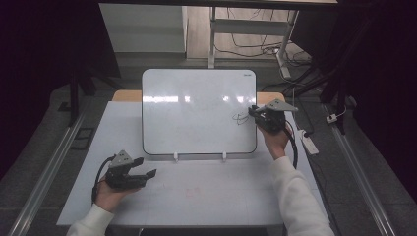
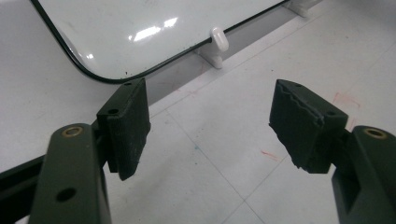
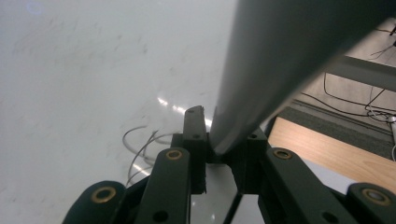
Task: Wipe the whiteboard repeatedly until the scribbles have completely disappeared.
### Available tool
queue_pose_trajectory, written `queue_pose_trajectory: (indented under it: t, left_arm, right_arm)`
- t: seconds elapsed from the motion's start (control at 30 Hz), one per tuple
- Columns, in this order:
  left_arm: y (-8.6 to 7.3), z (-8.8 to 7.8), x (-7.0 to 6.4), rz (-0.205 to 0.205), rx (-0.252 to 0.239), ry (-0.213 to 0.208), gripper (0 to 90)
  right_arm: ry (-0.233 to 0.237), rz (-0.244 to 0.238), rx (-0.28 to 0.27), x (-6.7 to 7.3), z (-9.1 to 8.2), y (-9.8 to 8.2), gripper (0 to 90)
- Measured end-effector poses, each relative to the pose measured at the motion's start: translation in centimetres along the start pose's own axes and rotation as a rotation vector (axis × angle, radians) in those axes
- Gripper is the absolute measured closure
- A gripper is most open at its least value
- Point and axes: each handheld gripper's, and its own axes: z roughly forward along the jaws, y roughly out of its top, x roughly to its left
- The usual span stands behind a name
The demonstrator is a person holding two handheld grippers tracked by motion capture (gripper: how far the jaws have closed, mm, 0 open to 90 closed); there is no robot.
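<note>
A glossy white rectangular whiteboard with rounded corners and a thin dark rim (image 1: 196,110) stands tilted back on two small white plastic feet (image 1: 175,157) at the far middle of the white table (image 1: 206,196). A dark scribbled line (image 1: 241,118) marks its right part. The right gripper (image 1: 254,111) is at the board's right edge, its jaws closed tight on a grey, blurred, stick-like thing (image 3: 280,60) that I cannot identify; in the right gripper view its tip is against the board beside the scribble (image 3: 140,144). The left gripper (image 1: 145,167) rests near the table's near left, jaws wide apart and holding nothing.
</note>
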Motion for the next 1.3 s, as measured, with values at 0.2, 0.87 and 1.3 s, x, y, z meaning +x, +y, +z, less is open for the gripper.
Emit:
queue_pose_trajectory:
  t: [0.2,0.87,1.3]
  left_arm:
    - [0.0,0.2,0.1,0.0,0.008,-0.001,29.7]
    - [0.0,0.2,0.0,0.001,0.008,-0.001,29.7]
    - [0.0,0.1,0.1,-0.003,0.004,0.0,29.7]
  right_arm:
    - [0.042,-0.078,0.035,1.5,0.0,-0.5,77.7]
    - [0.018,-0.042,0.022,1.4,-0.5,-1.3,77.7]
    - [0.029,0.033,-0.027,1.5,-0.2,-1.7,77.7]
